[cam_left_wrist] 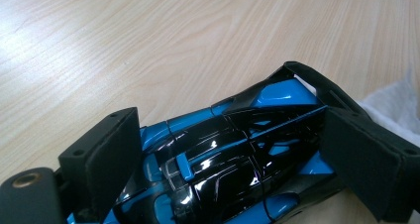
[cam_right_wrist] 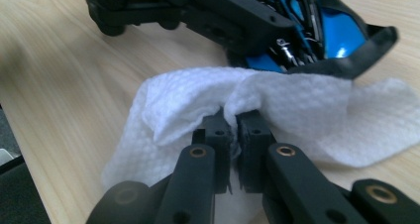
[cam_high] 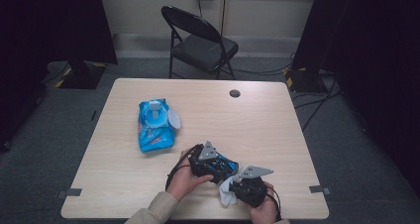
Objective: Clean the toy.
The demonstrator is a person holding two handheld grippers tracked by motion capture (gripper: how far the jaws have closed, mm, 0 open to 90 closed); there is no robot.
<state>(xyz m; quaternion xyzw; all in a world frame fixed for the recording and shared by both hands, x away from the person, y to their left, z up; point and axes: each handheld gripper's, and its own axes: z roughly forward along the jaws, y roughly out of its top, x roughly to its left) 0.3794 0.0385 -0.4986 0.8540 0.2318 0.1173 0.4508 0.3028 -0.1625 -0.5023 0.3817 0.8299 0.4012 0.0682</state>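
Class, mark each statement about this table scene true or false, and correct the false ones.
1. The left claw grips a blue and black toy car. True.
2. The right claw stands wide open. False: it is pinched shut on a white wipe.
3. The blue wipes pack lies with its flap open. True.
4. The wipe lies far from the car. False: it lies right beside the car's rear end.
5. A folding chair stands beyond the table. True.
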